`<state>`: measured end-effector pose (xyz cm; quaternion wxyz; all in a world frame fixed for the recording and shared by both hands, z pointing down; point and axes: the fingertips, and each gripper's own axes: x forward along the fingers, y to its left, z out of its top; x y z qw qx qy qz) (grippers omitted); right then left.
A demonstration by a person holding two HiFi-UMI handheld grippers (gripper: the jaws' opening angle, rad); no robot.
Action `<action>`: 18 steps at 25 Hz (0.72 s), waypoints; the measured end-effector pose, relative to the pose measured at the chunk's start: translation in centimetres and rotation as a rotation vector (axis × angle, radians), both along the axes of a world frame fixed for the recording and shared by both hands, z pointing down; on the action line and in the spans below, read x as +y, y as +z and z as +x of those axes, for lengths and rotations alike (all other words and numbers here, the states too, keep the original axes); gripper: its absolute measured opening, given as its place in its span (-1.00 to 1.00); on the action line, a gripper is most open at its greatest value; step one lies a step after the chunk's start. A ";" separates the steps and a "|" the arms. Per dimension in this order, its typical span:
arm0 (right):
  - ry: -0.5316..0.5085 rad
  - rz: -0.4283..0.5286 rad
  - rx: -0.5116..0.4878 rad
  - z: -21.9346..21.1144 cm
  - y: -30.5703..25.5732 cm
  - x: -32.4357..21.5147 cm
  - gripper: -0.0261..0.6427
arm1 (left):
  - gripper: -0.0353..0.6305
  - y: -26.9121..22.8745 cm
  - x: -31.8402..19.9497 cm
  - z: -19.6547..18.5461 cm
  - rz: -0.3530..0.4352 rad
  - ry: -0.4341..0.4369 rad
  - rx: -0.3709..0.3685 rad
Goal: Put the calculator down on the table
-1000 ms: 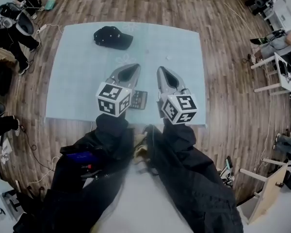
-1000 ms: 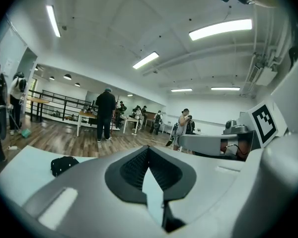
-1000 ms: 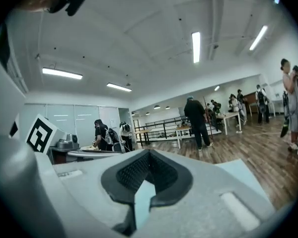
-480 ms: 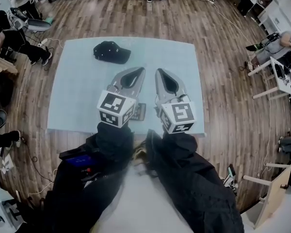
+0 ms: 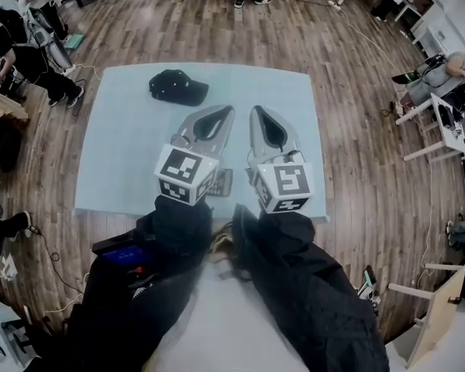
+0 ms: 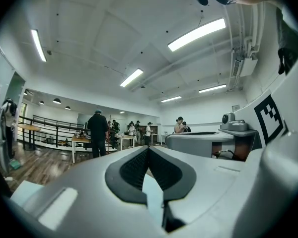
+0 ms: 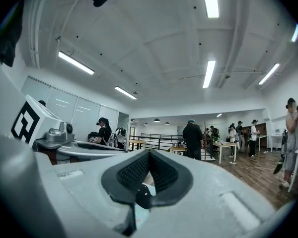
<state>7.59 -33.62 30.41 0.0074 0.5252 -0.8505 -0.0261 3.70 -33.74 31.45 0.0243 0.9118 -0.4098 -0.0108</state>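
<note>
The dark calculator (image 5: pixel 222 183) lies flat on the pale blue table (image 5: pixel 124 153) near its front edge, partly hidden behind the left gripper's marker cube. Both grippers hang level above the table, side by side, pointing away from me. My left gripper (image 5: pixel 226 111) is shut with nothing between its jaws; in the left gripper view (image 6: pixel 148 149) its tips meet. My right gripper (image 5: pixel 256 111) is also shut and empty, its tips closed in the right gripper view (image 7: pixel 149 152). Neither touches the calculator.
A black cap (image 5: pixel 178 88) lies at the table's far left. Wooden floor surrounds the table. People stand to the left (image 5: pixel 15 53) and sit at white desks on the right (image 5: pixel 442 91). Cables trail across the floor.
Both grippers have risen from the table, still shut. The calculator has stayed on the table and is now more hidden behind the left marker cube.
</note>
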 end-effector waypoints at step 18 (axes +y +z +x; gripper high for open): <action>0.022 -0.008 -0.016 0.2 -0.2 -0.1 -0.93 | -0.90 0.2 -0.2 -0.7 -0.002 -0.028 0.004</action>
